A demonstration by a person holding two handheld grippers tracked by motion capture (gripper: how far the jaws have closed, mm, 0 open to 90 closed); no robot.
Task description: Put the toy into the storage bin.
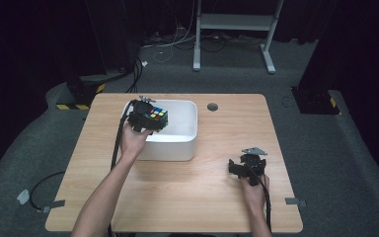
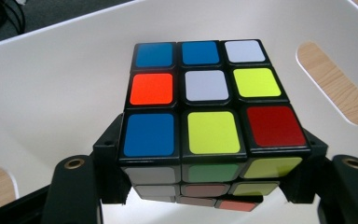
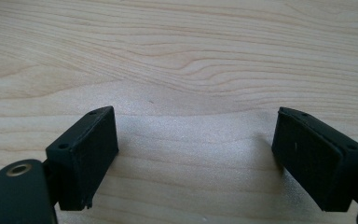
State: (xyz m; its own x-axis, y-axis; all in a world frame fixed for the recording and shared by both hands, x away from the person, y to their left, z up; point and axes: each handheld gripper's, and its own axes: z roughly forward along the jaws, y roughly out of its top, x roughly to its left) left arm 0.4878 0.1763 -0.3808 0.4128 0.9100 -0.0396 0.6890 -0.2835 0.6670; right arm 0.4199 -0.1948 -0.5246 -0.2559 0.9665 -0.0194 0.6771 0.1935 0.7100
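Pale wood grain runs across the table [image 1: 217,187], the biggest thing before us, and toward its eleven o'clock corner sits the white bin [image 1: 190,131], with slotted handle cut-outs in its walls. We hold the puzzle cube [image 1: 157,117] over the bin's ten o'clock side, above the rim, not yet down inside. Our left gripper [image 1: 150,121] pinches it by two opposite faces, pads flat against the sides. Our right gripper [image 1: 238,167] rests near the table's four o'clock, well apart from the bin, its jaws spread wide with nothing but bare wood between them.

We judge the step in hand to be the carry into the bin. Next comes a lowering until the cube sits close to the bin floor, then a gentle release.

No brand, label or writing can be read anywhere; the cube's stickers are plain colours.
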